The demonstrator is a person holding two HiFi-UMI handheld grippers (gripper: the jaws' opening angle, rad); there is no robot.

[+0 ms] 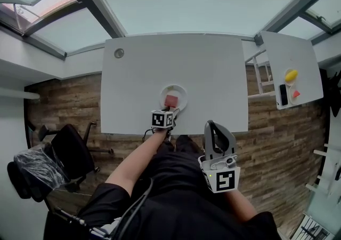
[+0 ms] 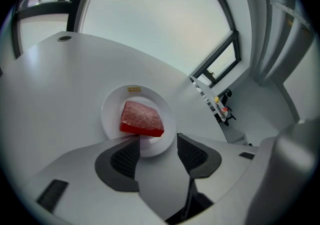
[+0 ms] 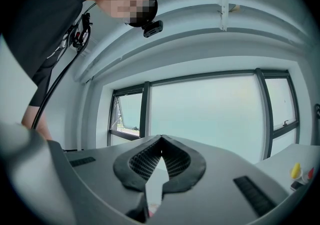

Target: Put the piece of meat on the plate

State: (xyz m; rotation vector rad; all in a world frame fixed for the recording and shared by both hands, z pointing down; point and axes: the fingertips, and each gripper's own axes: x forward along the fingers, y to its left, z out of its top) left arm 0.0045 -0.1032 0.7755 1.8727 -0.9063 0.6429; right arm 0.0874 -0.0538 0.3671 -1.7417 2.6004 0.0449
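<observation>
- If you look down from the head, where is the meat (image 1: 171,100)?
- It lies on the plate (image 1: 162,93). The plate is round and white. It sits on the white tabletop (image 1: 133,84), close to the near edge, about in the middle.
- What does the meat look like?
- It is a red chunk with a flat top. In the left tongs view the meat (image 2: 142,118) lies in the middle of the plate (image 2: 111,114). A yellow mark (image 2: 133,89) is on the plate's far rim.
- Where are the left tongs (image 1: 171,111)?
- At the near side of the plate, pointing at it. Their marker cube (image 1: 163,119) is over the near edge of the tabletop.
- Are they holding the meat?
- No. In their own view the left tongs (image 2: 157,141) are open wide. The two dark pads (image 2: 129,155) are apart, with only plate and tabletop between them. The meat lies just past the tips, closer to the left pad. I cannot tell if that tip touches it.
- And the right tongs (image 1: 211,125)?
- They are off the tabletop, close to the person's body, to the right of the plate and well apart from it. In their own view the right tongs (image 3: 161,140) are closed, tips together, gripping nothing. They point up at a window (image 3: 210,114).
- What else is around?
- A small tabletop (image 1: 298,52) stands far right. On it are a yellow thing (image 1: 290,76), an orange thing (image 1: 295,94) and a black thing (image 1: 283,95). A black chair (image 1: 72,145) stands on the wood floor (image 1: 277,143) at the left.
</observation>
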